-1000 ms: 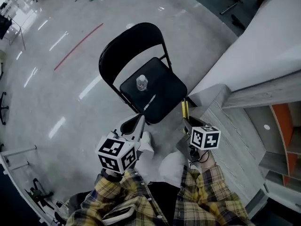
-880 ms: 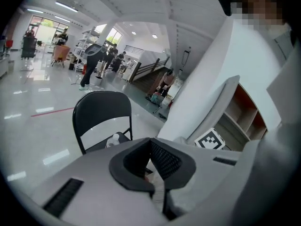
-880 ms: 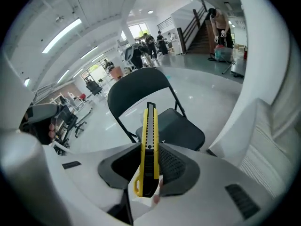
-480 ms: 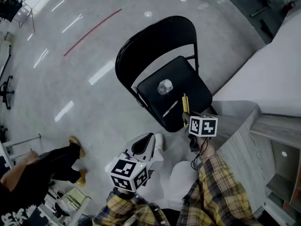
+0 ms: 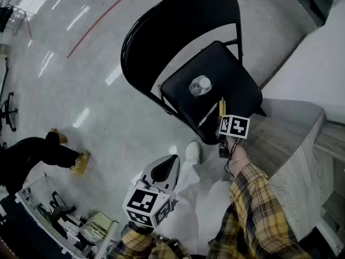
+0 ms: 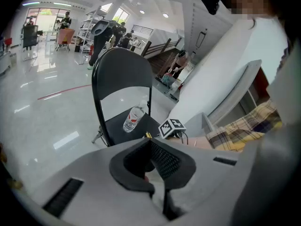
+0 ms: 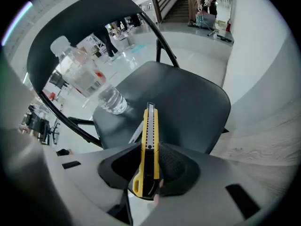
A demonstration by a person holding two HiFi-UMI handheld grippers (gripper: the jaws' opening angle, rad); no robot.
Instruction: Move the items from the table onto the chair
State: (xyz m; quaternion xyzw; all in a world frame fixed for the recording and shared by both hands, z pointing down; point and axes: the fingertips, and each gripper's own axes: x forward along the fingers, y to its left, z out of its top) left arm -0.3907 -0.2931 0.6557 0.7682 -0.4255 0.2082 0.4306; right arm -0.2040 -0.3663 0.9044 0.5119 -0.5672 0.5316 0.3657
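The right tongs (image 7: pixel 149 167) were clamped on a yellow utility knife (image 7: pixel 149 138). Its handle sat between the pads, and its blade end reached forward, past the tips of the tongs. In the head view the knife (image 5: pixel 221 106) hung over the front edge of the black folding chair (image 5: pixel 240 72). From there it could not be told whether it touched the seat.

On the seat, ahead of the right tongs and a little to their left, stood a clear water bottle (image 5: pixel 200 85) with a red-and-white label. A slim, pale pen-like item (image 5: pixel 208 114) lay just left of the knife, near the seat's front edge. What it was could not be made out.

The wood-grain counter (image 5: pixel 280 144) lay just to the right of the right tongs, beside the plaid sleeve (image 5: pixel 253 198).

The left tongs (image 6: pixel 151 160) were pressed together with nothing between them. They were held low, well behind the right tongs and short of the chair, and pointed toward it. Far off to their left, a person in dark clothes (image 5: pixel 32 156) was bent low on the glossy floor (image 5: pixel 108 117).
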